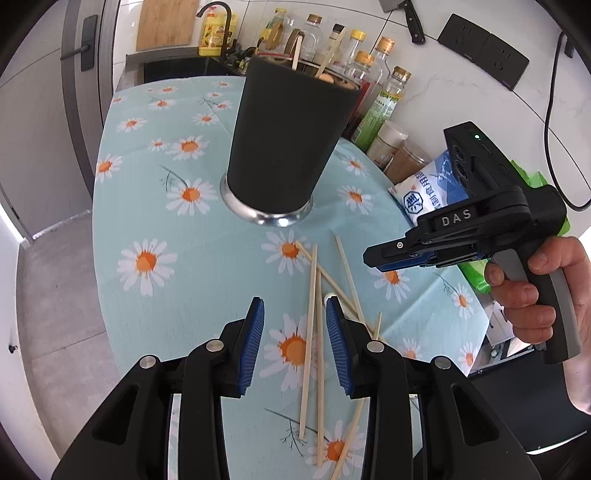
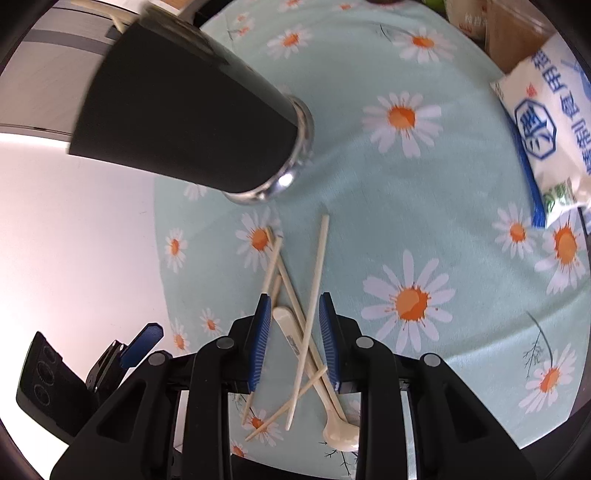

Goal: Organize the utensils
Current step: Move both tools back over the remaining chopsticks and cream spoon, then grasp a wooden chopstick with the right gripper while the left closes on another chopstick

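A loose heap of pale wooden chopsticks [image 1: 312, 332] lies crossed on the surface [image 1: 155, 206], which is covered by a light blue cloth printed with white and orange daisies. Among them lies a cream plastic spoon [image 2: 334, 424], its bowl toward the near edge and its handle running up through the sticks. The pile sits just in front of a tall black utensil holder [image 1: 284, 136] with a shiny metal foot; the holder stands upright, and a few wooden sticks rise out of its top. The left tongs [image 1: 295, 339] hang above the pile with their blue pads apart, two chopsticks showing in the gap between them, and nothing is clamped. The right tongs [image 2: 291, 339] hover over the same heap, also apart, with the spoon handle and several chopsticks visible between the pads; whether the pads touch any of them cannot be told. In the left wrist view the right tongs come in from the right side, held by a hand [image 1: 532, 288] wrapped around a grey handle. Beside the pile, toward the wall, lies a white and blue bag with printed characters [image 2: 546, 140]. Behind the holder stands a row of glass bottles [image 1: 373, 70] and jars. A yellow bottle [image 1: 214, 33] stands by a dark tap farther back, and a cleaver [image 1: 406, 14] hangs on the white wall near black sockets [image 1: 484, 51].
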Tool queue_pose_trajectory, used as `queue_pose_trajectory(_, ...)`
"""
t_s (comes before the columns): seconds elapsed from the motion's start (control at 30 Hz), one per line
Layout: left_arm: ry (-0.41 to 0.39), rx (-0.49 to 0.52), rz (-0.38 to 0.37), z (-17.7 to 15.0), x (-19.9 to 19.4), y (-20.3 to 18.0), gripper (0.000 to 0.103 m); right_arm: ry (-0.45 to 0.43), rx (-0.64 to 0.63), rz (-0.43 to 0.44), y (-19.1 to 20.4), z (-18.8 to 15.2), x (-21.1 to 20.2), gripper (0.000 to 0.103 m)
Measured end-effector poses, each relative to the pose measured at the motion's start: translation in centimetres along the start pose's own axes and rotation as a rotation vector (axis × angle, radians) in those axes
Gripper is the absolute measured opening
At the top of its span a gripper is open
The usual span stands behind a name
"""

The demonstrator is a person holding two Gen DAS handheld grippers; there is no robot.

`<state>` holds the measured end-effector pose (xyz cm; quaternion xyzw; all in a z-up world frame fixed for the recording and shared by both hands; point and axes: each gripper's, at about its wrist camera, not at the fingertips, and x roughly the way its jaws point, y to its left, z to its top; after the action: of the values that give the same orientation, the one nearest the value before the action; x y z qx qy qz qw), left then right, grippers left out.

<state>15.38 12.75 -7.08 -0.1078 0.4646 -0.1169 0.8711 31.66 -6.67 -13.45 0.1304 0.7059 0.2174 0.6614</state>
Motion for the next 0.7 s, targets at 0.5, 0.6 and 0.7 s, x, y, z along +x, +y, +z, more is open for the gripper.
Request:
queue_pose_trajectory(0.5,0.050,-0.020,-0.026,-2.7,0.5,1.3,0.034,0.082,0.076,-0.119,1.3,0.6,4.8,0.019)
queue_pose_trajectory(0.6,0.055,-0.017,-0.025,-2.8,0.4,1.4,0.034,0.085,0.092,-0.132,1.8,0.7,6.0,0.014)
queue_pose_trajectory(0.7,0.059,-0.012,-0.021,-2.9,0.5,1.6,0.034,0.081,0.105,-0.133,1.8,0.8,6.4,0.010)
